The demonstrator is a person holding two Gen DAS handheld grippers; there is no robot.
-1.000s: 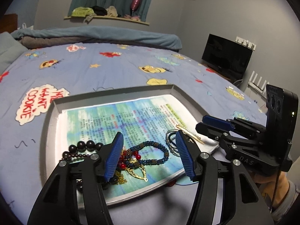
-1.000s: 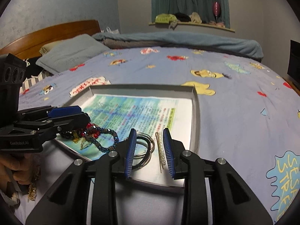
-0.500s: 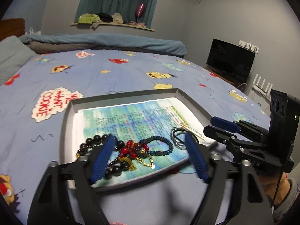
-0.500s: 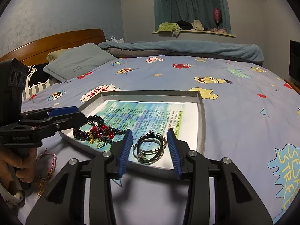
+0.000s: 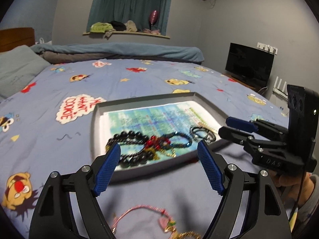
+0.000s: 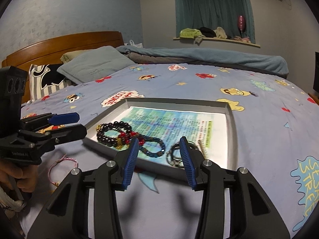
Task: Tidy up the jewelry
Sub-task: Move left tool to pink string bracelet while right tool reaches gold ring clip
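A grey tray (image 5: 95, 119) (image 6: 231, 127) lined with printed paper lies on the bed. In it are a dark bead string (image 5: 129, 135) (image 6: 111, 133), a red-and-blue bead bracelet (image 5: 175, 137) (image 6: 153, 145), dark rings (image 5: 202, 133) (image 6: 175, 155) and a pearl hairpin (image 5: 207, 125) (image 6: 203, 149). A pink cord bracelet (image 5: 143, 215) (image 6: 59, 165) lies on the sheet outside the tray's near side. My left gripper (image 5: 159, 169) (image 6: 65, 123) is open and empty before the tray. My right gripper (image 6: 158, 159) (image 5: 235, 127) is open and empty at the tray's near edge.
The bed has a blue cartoon sheet (image 6: 259, 103). Pillows (image 6: 93, 67) and a wooden headboard (image 6: 59, 43) are at the left. A rolled blanket (image 5: 119, 51) lies at the far side. A dark screen (image 5: 249, 65) stands at the right wall.
Both grippers have drawn back and up from the tray and opened wider. The pink cord bracelet on the sheet has come into the left wrist view.
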